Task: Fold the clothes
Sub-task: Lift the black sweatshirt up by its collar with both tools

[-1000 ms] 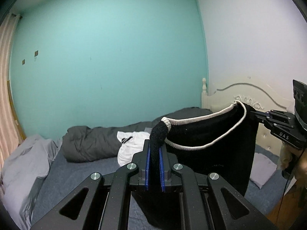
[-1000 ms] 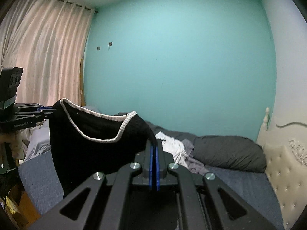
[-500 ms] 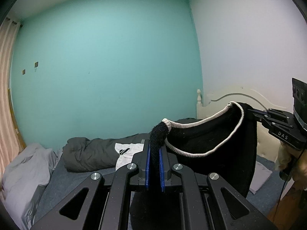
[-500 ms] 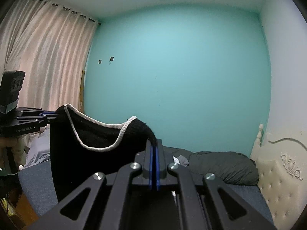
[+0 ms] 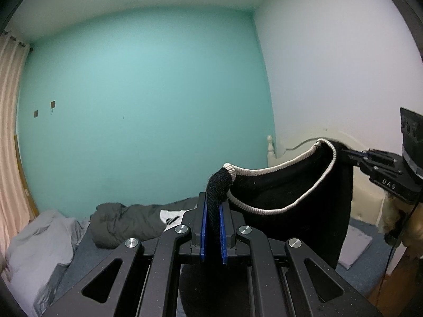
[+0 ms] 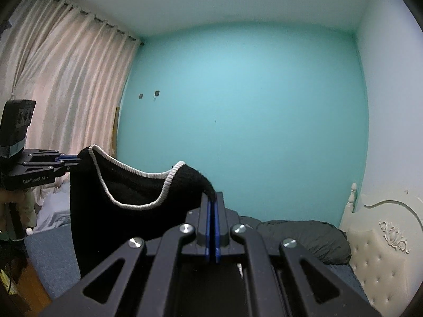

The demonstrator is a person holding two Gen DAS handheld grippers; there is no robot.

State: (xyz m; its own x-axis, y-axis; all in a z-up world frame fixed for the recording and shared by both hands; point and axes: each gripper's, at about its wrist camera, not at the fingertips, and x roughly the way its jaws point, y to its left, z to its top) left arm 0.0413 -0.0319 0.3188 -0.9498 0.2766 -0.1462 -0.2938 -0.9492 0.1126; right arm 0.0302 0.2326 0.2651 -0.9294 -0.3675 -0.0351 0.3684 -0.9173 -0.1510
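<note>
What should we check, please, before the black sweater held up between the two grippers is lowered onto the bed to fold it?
1. Left gripper grip: ok, shut on one shoulder of the black sweater.
2. Right gripper grip: ok, shut on the other shoulder.
3. Neckline with white trim spread between the grippers: ok, though it sags in the middle.
4. Hem hanging free and untwisted: cannot tell, the lower part is hidden behind the grippers.
5. Landing spot on the bed: not ok farther back, where a grey duvet and a white garment lie; the near part is hidden.
</note>
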